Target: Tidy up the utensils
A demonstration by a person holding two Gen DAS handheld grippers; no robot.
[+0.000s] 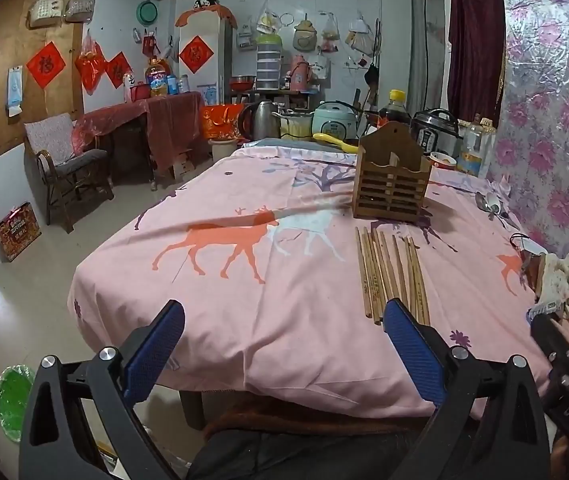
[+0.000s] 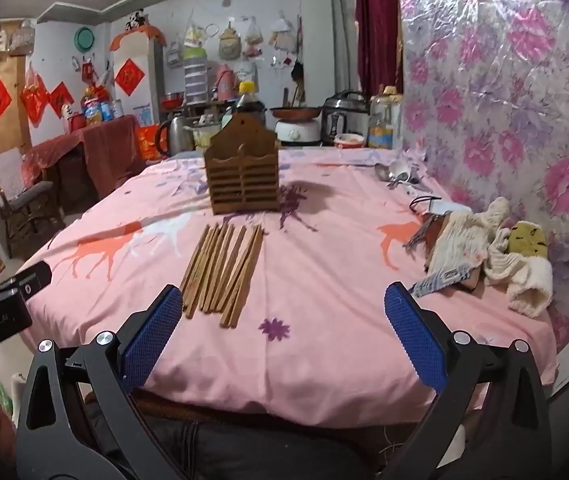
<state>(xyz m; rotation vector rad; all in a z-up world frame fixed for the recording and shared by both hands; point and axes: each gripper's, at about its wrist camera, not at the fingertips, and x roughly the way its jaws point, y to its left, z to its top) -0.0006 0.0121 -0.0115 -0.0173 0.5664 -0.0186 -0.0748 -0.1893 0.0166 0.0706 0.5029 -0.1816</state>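
The left gripper [image 1: 284,340] was held with jaws spread and empty over the near edge of the pink tablecloth [image 1: 244,312]. Chopsticks [image 2: 224,272] were laid before the wooden holder [image 2: 242,176]. Spoons [image 2: 398,174] were seen far right. The right gripper [image 2: 282,324] was likewise spread, empty.

Home kitchen-dining room. You face a table [image 2: 304,344] under a pink deer-print cloth; behind it you have a rice cooker [image 1: 334,122], pressure cooker [image 1: 434,130], kettle [image 1: 262,120], oil bottles [image 1: 158,76], an armchair [image 1: 66,160], and red paper charms [image 1: 45,65] on the walls.
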